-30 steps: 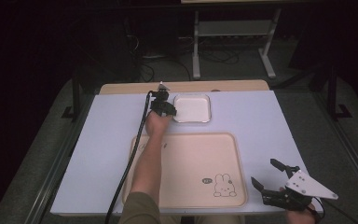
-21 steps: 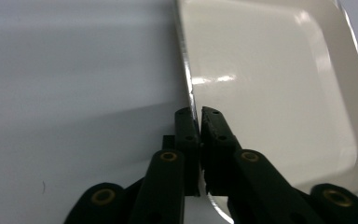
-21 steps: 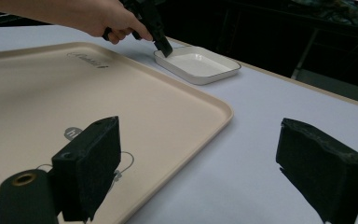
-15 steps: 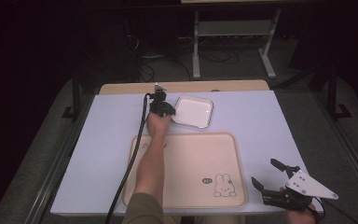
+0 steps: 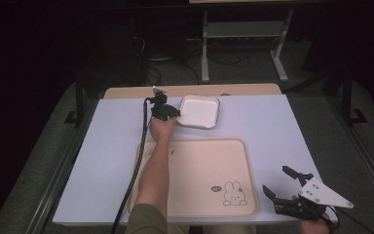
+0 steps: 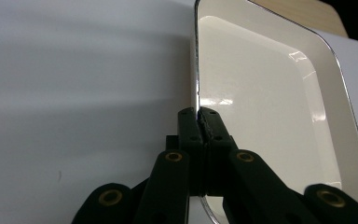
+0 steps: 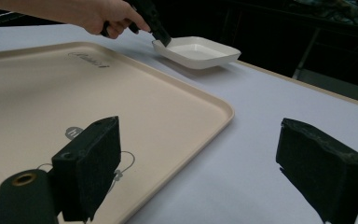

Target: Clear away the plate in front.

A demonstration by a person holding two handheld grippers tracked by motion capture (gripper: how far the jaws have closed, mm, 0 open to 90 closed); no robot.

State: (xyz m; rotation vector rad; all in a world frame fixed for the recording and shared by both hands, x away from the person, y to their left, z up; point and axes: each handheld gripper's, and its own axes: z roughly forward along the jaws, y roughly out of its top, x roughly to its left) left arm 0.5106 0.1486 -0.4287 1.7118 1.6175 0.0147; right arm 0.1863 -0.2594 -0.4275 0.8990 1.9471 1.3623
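A white square dish [image 5: 199, 111] sits on the white sheet behind the beige tray [image 5: 199, 165]. My left gripper [image 5: 173, 115] reaches over the tray's far edge and is shut on the dish's left rim. In the left gripper view the black pads [image 6: 199, 114] pinch that thin rim, and the dish [image 6: 270, 102] is empty. The right gripper view shows the dish [image 7: 198, 51] with the left gripper [image 7: 161, 35] at its near corner. My right gripper [image 5: 275, 179] stands open at the tray's front right corner, nothing between its pads [image 7: 200, 163].
The tray [image 7: 74, 93] is bare except for a printed rabbit [image 5: 233, 192] near its front right. A black cable [image 5: 136, 165] trails from the left gripper along the tray's left side. A wooden table edge [image 5: 243, 89] and metal frame legs lie beyond the sheet.
My left gripper has closed on the dish's left rim, and the dish has turned slightly on the sheet. The right gripper has stayed where it was.
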